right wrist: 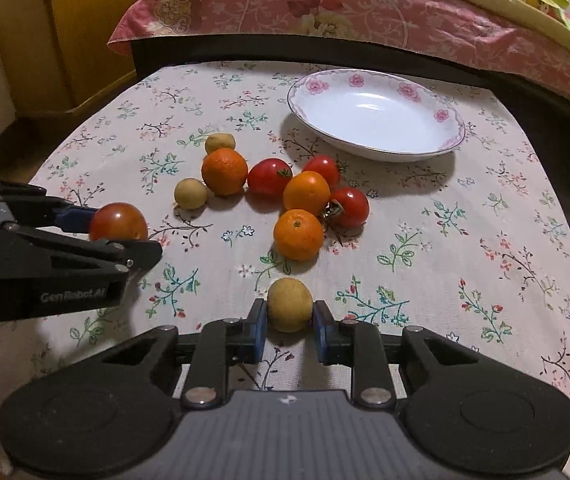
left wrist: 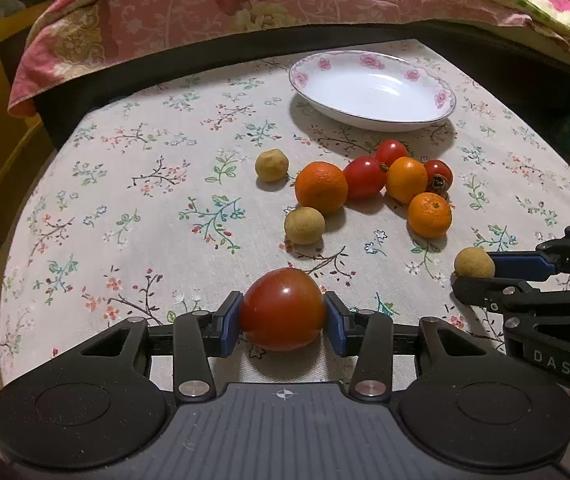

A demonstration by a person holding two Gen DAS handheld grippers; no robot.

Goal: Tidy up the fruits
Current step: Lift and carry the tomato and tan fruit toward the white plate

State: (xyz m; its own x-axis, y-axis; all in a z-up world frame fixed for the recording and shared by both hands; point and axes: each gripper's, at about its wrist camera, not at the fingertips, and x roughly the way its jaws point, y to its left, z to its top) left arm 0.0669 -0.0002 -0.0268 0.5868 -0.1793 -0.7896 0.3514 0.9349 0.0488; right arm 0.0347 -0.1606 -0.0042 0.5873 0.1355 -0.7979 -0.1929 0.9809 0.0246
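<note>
The left gripper [left wrist: 283, 316] is clamped on a glossy red round tomato [left wrist: 283, 309], blue pads [left wrist: 230, 322] pressing its two sides at the widest part, low over the floral tablecloth [left wrist: 145, 200]. The right gripper [right wrist: 289, 318] is clamped on a small tan rough-skinned round fruit [right wrist: 289, 305], likely a longan, also gripped across the middle. The tomato looks smooth, slippery and soft-skinned, so light pressure is probably wise; the tan fruit looks light and firmer but small, so it could roll out. Remaining oranges [right wrist: 224, 171], tomatoes [right wrist: 269, 178] and two more tan fruits [right wrist: 191, 193] sit clustered mid-table, near the empty white flower-rimmed dish [right wrist: 451, 142] beyond them.
</note>
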